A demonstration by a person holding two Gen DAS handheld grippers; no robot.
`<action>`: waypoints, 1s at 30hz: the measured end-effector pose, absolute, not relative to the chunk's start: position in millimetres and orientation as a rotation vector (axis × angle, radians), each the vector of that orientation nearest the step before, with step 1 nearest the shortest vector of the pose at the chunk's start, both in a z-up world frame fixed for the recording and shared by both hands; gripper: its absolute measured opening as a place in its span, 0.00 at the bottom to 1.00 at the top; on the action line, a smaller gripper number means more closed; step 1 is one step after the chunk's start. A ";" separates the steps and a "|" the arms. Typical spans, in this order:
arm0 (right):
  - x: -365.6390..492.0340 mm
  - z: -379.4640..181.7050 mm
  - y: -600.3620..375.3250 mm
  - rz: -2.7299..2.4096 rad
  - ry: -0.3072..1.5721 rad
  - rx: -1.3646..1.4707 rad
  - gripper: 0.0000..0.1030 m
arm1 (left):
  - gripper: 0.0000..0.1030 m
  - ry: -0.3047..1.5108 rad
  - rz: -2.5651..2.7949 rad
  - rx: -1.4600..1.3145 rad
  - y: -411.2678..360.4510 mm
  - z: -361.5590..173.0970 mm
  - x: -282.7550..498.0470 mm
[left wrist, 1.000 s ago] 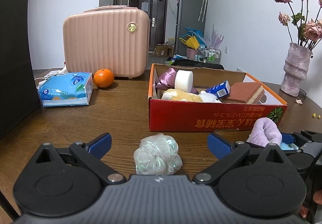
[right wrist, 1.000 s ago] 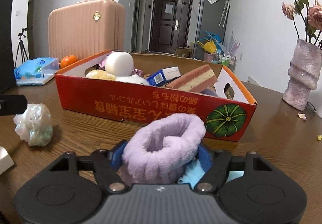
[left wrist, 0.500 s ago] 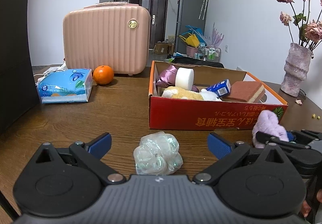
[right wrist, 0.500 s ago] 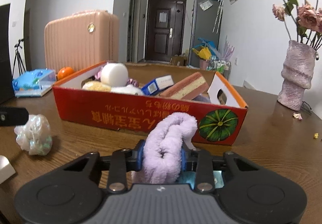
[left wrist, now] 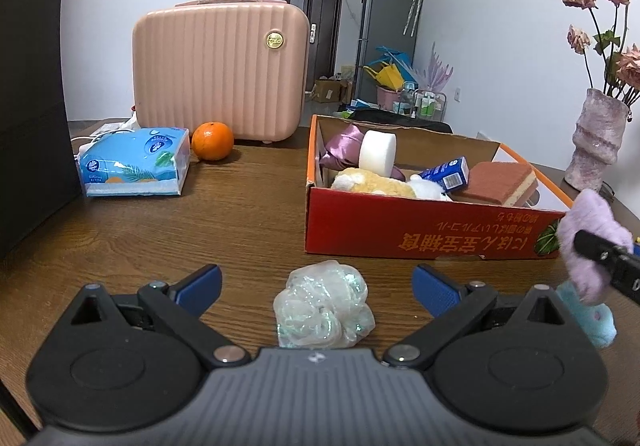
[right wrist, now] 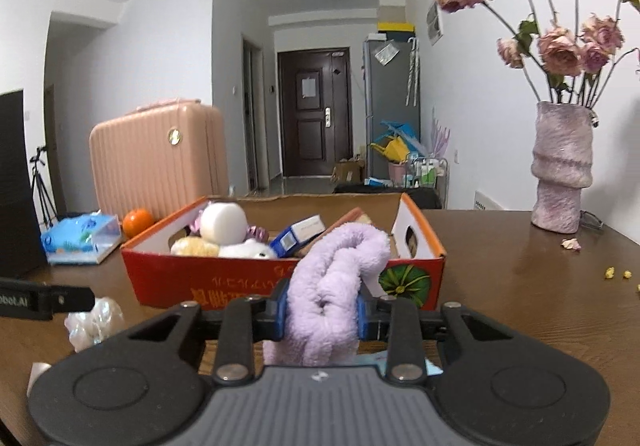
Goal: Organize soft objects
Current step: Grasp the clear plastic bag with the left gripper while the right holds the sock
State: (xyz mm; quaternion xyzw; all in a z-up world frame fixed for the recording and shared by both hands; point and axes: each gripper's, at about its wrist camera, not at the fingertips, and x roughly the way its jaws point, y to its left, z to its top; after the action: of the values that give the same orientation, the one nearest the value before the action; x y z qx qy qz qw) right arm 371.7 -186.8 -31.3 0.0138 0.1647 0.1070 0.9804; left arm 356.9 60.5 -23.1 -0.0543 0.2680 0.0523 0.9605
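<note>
Lilac terry cloth, a fluffy rolled towel (right wrist: pixel 332 286), is pinched between the blue pads of the right gripper (right wrist: pixel 320 320), whose fingers are clamped tight on its middle so that the loose loop sticks up above them. It hangs clear of the brown wooden table (right wrist: pixel 520 286), in front of the near right corner of the red cardboard fruit box (right wrist: pixel 240 286) with the green melon print. In the left wrist view the same towel (left wrist: pixel 588 242) shows at the right edge of the picture, with a pale blue fuzzy cloth (left wrist: pixel 592 318) lying on the table just under it.

The left gripper (left wrist: pixel 316 284) stands with its blue-tipped fingers spread wide, nothing pressed between them. Between the tips, on the table near its front edge, lies a crumpled ball of clear iridescent plastic film (left wrist: pixel 324 306), touching neither pad.

Inside the box lie a white foam cylinder (left wrist: pixel 377 153), a yellow plush toy (left wrist: pixel 372 183), a small white plush toy (left wrist: pixel 426 187), a blue and white carton (left wrist: pixel 448 173), a brown and yellow sponge block (left wrist: pixel 500 183) and a shiny purple satin piece (left wrist: pixel 342 145) in the far left corner.

Toward the far left of the table sit a blue soft pack of tissues (left wrist: pixel 134 161), an orange fruit (left wrist: pixel 212 140) just beside it, and a pink ribbed hard case (left wrist: pixel 220 73) behind both. A mauve textured vase (right wrist: pixel 560 165) with dried pink roses stands at the far right edge.
</note>
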 end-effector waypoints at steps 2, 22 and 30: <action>371.3 -29.8 -190.5 0.204 0.325 0.038 0.29 | 1.00 0.546 0.110 -0.108 60.3 -23.8 357.7; 374.1 -29.5 -203.2 0.149 0.330 0.078 0.29 | 1.00 0.670 0.140 -0.075 59.3 -44.3 403.9; 382.0 -35.7 -207.4 0.121 0.370 0.093 0.29 | 1.00 0.696 0.127 -0.037 49.9 -53.7 417.6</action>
State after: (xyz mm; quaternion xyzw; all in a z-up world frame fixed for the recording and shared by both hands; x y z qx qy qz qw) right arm 382.0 -207.4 -35.7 0.0460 0.1837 0.0603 0.9801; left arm 417.6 49.9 -53.7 -0.0180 0.3410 0.0623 0.9378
